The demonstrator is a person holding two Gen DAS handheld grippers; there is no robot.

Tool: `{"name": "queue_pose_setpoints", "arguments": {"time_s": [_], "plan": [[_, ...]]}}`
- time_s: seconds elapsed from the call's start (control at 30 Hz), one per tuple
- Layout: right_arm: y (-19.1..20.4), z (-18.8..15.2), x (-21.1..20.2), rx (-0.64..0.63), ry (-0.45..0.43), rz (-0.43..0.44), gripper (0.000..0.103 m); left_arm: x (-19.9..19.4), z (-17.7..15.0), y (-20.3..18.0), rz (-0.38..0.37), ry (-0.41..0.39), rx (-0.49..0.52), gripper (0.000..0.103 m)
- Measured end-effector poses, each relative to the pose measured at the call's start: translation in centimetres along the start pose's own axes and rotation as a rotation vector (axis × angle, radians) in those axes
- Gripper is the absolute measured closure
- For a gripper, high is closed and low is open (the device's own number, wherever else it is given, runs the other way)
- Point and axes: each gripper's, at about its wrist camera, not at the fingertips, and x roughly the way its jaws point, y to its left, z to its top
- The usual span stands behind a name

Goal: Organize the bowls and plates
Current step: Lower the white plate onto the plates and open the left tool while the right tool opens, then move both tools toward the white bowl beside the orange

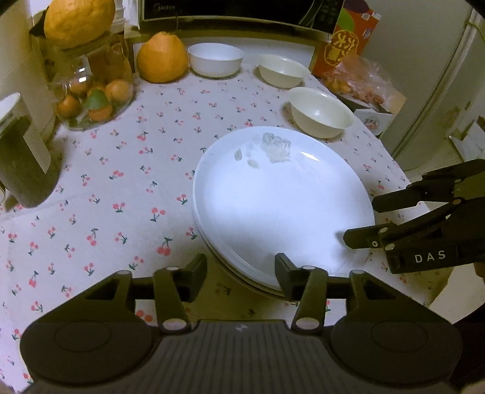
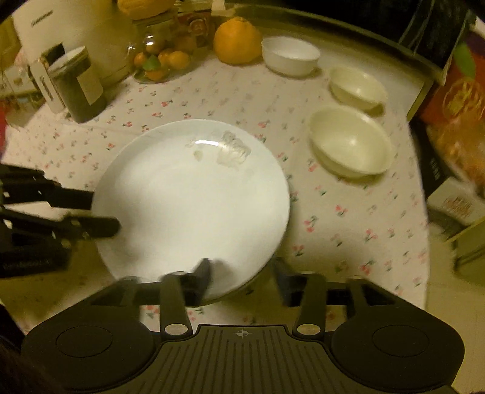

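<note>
Left wrist view: left gripper (image 1: 241, 269) fingers apart over near rim of stacked white plates (image 1: 282, 206) | right gripper (image 1: 360, 219) fingers apart at stack's right edge, marked "DAS" | cherry-print tablecloth (image 1: 121, 181) | 3 bowls (image 1: 319, 112) beyond | microwave (image 1: 236, 12) "Midea".

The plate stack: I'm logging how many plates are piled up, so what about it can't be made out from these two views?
- Plate count: left wrist view shows only layered rims under the top plate; the left hand-held gripper covers the near edge.
- Right wrist view: motion blur, and the right hand-held gripper hides the stack's near rim.
- Smear on the plate: too indistinct to identify.
</note>
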Motion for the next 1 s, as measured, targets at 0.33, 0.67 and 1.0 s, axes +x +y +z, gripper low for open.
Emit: {"name": "queue_pose_setpoints", "arguments": {"time_s": [0.33,0.67,1.0], "plan": [[-1.2,0.3,-0.4,0.038,-0.014,0.002,0.024,-0.5,0.9,0.2,-0.002,-0.023,-0.019,0.019],[-4.6,2.2,-1.6,0.176,-0.098,0.028,0.012,-1.1,3.5,0.6,0.04,-0.084,-0.073,0.003],[-6.7,7.6,-2.2,0.274,-0.166,0.083,0.007,-1.4,8.6,1.7,0.067,-0.163,-0.147,0.0]]}}
